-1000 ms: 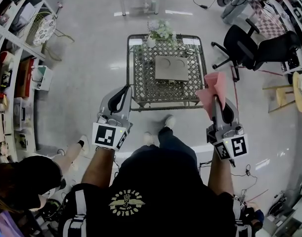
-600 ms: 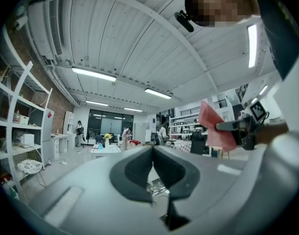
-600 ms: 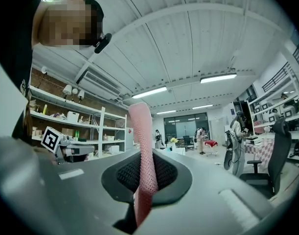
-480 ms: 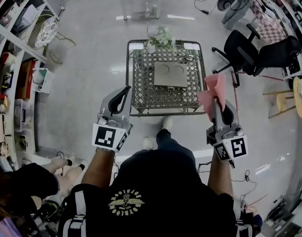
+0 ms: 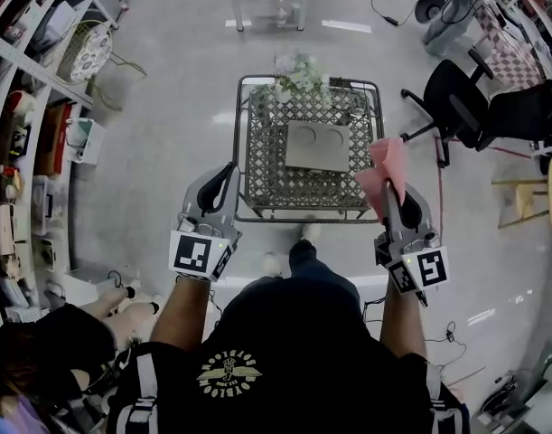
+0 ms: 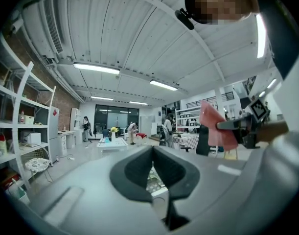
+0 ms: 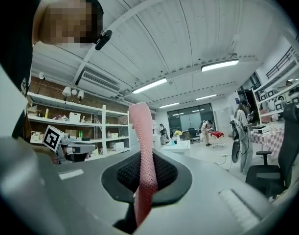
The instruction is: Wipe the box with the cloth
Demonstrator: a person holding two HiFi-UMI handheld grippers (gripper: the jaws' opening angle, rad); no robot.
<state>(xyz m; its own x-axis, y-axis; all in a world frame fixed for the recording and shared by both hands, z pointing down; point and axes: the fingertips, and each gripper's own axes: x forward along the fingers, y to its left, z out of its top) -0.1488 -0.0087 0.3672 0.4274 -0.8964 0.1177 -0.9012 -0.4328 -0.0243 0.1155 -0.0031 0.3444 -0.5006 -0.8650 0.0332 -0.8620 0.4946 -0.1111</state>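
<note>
A flat grey box (image 5: 318, 146) lies on the wire-mesh table (image 5: 266, 170) in front of me in the head view. My right gripper (image 5: 390, 188) is raised at the table's near right corner, shut on a pink cloth (image 5: 386, 168) that stands up out of its jaws. In the right gripper view the cloth (image 7: 142, 141) rises as a strip between the jaws of that gripper (image 7: 143, 169). My left gripper (image 5: 227, 174) is off the table's near left corner, shut and holding nothing. In the left gripper view my left gripper (image 6: 151, 154) shows only a thin slit, and the cloth (image 6: 215, 127) hangs at the right.
A vase of flowers (image 5: 295, 72) stands at the table's far edge. Shelving (image 5: 23, 107) lines the left side. A black office chair (image 5: 479, 98) and a stool (image 5: 528, 193) are at the right. A person (image 5: 50, 346) crouches at lower left, and cables lie on the floor.
The table and box have come nearer and lower in the head view as I stepped forward. Both grippers keep their pose, the cloth still held. The crouching person has drawn back.
</note>
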